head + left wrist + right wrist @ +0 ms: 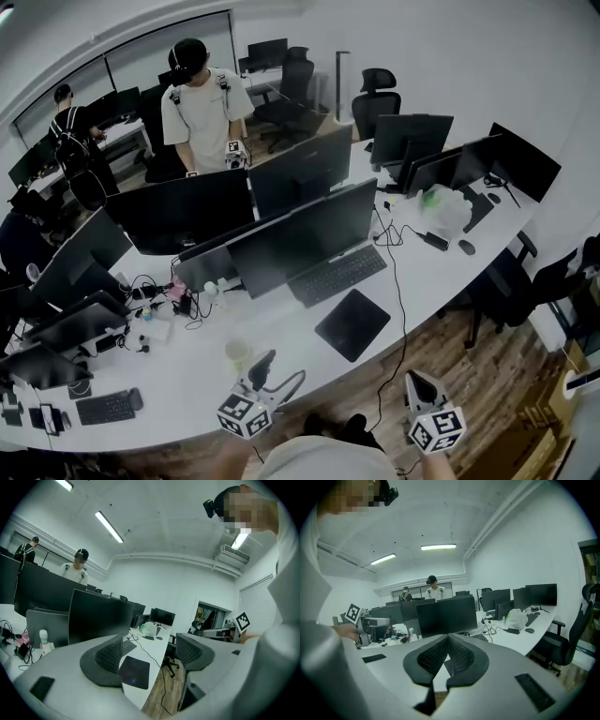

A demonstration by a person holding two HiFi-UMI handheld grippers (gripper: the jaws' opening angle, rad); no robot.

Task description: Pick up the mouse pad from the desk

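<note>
Mouse pad (352, 323) lies flat near the desk's (197, 375) front edge. It sits at two o'clock from the open, empty left gripper (265, 360) and at eleven o'clock from the closed right gripper (413, 379), about equally near each.

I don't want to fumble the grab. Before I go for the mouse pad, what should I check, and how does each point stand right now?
1. Mouse pad flat on the desk, nothing on it: ok.
2. Left claw open and empty: ok.
3. Left claw lined up: ok, the pad shows between its jaws, though apart from them.
4. Right claw ready to grasp: not ok, jaws together, nothing between them.
5. Cable clear of the pad's right corner: cannot tell; it runs close by and drops over the desk edge.
6. Keyboard apart from the pad: ok.
</note>
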